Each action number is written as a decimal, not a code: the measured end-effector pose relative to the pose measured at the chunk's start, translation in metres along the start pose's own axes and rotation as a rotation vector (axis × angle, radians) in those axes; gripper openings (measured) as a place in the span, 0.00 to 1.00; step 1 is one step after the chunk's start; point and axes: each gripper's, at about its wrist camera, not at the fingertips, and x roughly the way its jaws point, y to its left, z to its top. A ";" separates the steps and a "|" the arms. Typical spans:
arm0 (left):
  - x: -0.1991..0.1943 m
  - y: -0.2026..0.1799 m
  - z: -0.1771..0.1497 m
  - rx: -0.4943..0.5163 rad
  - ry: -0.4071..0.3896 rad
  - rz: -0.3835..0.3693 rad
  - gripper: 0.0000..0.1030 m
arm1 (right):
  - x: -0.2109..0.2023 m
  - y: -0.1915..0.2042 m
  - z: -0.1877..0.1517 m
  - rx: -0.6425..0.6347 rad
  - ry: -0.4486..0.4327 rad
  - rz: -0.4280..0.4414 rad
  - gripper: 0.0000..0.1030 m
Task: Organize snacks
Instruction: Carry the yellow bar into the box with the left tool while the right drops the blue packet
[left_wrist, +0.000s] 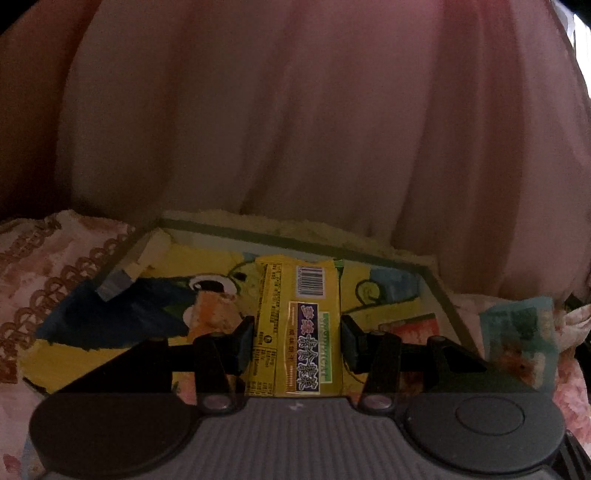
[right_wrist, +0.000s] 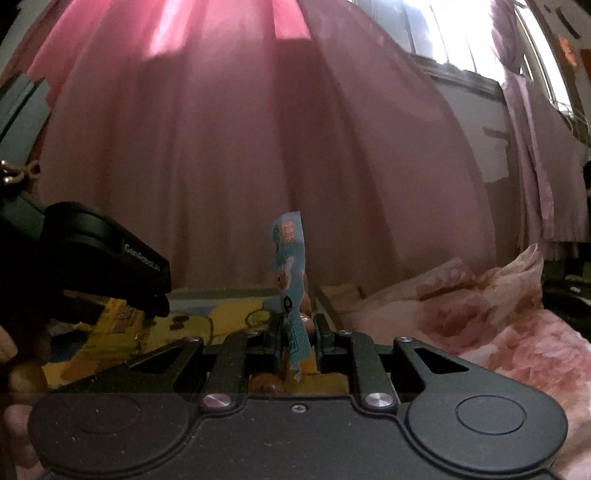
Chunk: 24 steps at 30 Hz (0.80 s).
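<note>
A pink curtain (left_wrist: 295, 110) hung behind a floral bedcover (left_wrist: 55, 258) bearing a yellow cartoon tray (left_wrist: 207, 266). The left gripper (left_wrist: 297, 339) clamped a yellow snack packet (left_wrist: 299, 325), its long axis toward 12 o'clock, over the tray. The right gripper (right_wrist: 299, 332) pinched a blue snack packet (right_wrist: 290, 258) upright. Another blue packet (left_wrist: 521, 339) lay at 3 o'clock, outside the tray rim.

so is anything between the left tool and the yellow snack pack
Nothing visible. The yellow snack pack sits directly between the fingers of the left tool, above the yellow cartoon tray; whether the pads actually press it is unclear.
</note>
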 end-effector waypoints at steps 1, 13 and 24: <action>0.003 0.000 -0.001 0.001 0.009 -0.001 0.50 | 0.004 0.002 -0.001 -0.003 0.011 -0.003 0.17; 0.014 -0.003 -0.011 -0.010 0.050 0.005 0.50 | 0.030 0.007 -0.004 0.026 0.118 -0.022 0.17; 0.020 -0.002 -0.014 -0.039 0.097 0.012 0.53 | 0.038 0.007 -0.003 0.032 0.139 -0.002 0.33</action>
